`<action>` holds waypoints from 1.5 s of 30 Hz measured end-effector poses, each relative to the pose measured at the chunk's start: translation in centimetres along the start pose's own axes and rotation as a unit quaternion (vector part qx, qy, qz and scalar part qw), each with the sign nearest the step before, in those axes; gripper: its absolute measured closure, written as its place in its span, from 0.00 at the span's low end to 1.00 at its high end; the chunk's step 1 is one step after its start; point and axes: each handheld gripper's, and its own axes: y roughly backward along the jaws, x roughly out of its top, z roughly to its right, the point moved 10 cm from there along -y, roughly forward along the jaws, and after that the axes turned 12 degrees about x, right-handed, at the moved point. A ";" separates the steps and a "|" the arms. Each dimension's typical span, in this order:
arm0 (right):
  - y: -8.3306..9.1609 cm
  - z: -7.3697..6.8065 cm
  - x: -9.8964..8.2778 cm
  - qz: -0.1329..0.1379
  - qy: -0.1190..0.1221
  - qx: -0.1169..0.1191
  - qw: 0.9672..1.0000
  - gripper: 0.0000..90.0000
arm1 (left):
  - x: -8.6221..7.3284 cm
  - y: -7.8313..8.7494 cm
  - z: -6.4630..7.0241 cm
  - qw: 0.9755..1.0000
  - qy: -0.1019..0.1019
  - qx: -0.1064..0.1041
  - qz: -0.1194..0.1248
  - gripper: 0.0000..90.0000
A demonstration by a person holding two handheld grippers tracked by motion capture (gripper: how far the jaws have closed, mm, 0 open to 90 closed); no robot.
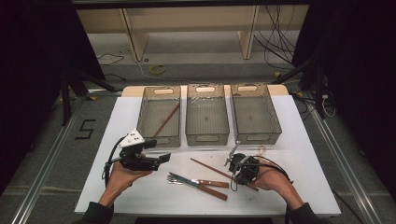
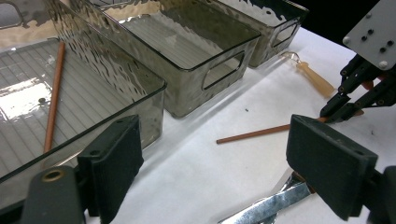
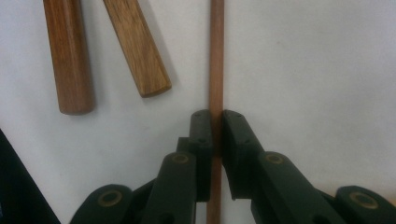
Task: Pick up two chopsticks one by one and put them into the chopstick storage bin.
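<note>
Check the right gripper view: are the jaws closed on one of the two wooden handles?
No: the right gripper is clamped on the thin chopstick, while the wooden handles lie apart to its left.

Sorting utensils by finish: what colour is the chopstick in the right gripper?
Reddish brown chopstick, clearest in the right gripper view.

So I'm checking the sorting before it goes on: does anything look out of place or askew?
Only mildly: one chopstick lies slanted in the left bin, while its mate is on the table, clamped in the right gripper. Nothing spilled or damaged.
</note>
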 end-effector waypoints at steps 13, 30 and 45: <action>0.1 0.0 0.0 -0.006 0.010 0.000 1.000 0.94 | -0.5 -0.6 1.1 1.000 -0.022 -0.011 -0.013 0.20; 2.5 -1.6 1.5 0.025 0.053 -0.011 0.998 0.94 | 0.1 -1.5 5.0 0.994 -0.091 -0.052 -0.044 0.21; 2.6 -3.6 3.1 0.020 0.093 -0.010 0.995 0.94 | -1.4 -3.0 7.9 0.975 -0.171 -0.082 -0.114 0.25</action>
